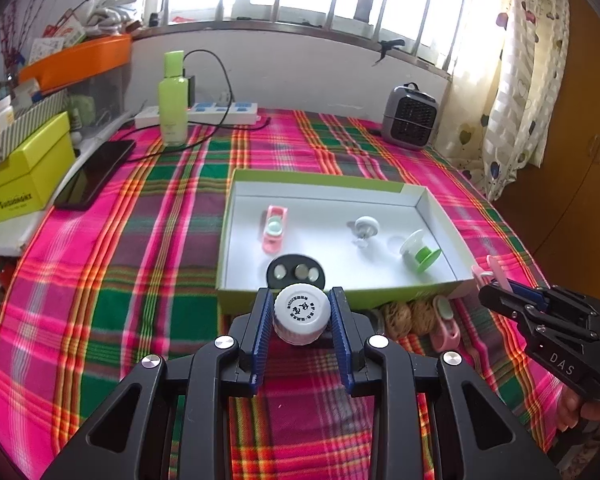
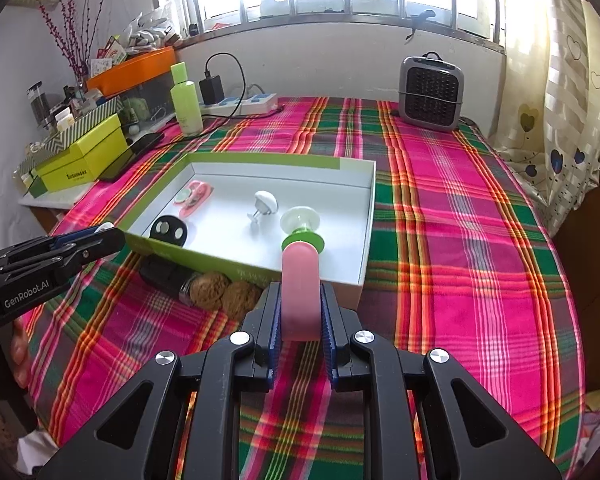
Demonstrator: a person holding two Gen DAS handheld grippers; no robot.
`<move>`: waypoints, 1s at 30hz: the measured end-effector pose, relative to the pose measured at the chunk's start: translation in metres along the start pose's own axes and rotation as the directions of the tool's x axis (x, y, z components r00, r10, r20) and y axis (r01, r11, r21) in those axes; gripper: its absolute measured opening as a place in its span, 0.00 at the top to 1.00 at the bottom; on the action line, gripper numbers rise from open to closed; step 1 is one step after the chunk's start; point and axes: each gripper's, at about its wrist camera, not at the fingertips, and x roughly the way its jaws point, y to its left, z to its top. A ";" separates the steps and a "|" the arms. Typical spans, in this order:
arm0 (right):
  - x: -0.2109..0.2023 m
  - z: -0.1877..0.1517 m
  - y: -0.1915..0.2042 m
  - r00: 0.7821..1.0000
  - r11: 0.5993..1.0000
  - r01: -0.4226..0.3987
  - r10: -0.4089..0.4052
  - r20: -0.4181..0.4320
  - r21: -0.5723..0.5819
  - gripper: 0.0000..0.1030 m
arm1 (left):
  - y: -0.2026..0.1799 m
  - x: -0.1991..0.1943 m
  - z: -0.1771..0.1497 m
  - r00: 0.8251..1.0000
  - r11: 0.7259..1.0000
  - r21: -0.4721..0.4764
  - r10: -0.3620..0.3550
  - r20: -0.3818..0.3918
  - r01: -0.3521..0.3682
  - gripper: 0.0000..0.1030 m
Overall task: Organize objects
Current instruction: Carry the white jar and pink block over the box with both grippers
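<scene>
Tongs on the left are clamped on a small white-capped bottle, held above the plaid cloth just short of the near wall of the open box. Beyond them, inside the box, lie a black round case, a pink case, a white knob and a green-and-white spool. Right tongs are clamped on a pink piece, near the box's right corner, with two brown balls just to their left.
</scene>
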 end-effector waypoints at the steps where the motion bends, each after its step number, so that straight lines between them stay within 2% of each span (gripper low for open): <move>1: 0.000 0.001 0.000 1.000 1.000 -0.001 0.001 0.001 0.001 0.82 | -0.002 0.001 0.002 1.000 1.000 0.003 -0.001 0.000 0.001 0.74; 13: 0.013 0.025 -0.011 1.000 1.000 -0.005 0.005 0.009 0.014 0.82 | -0.012 0.024 0.026 0.999 0.999 -0.004 -0.037 -0.012 0.037 0.74; 30: 0.058 0.060 -0.023 0.998 0.999 -0.049 0.049 -0.039 0.000 0.82 | -0.021 0.070 0.053 0.998 0.999 -0.011 -0.047 -0.050 0.047 0.74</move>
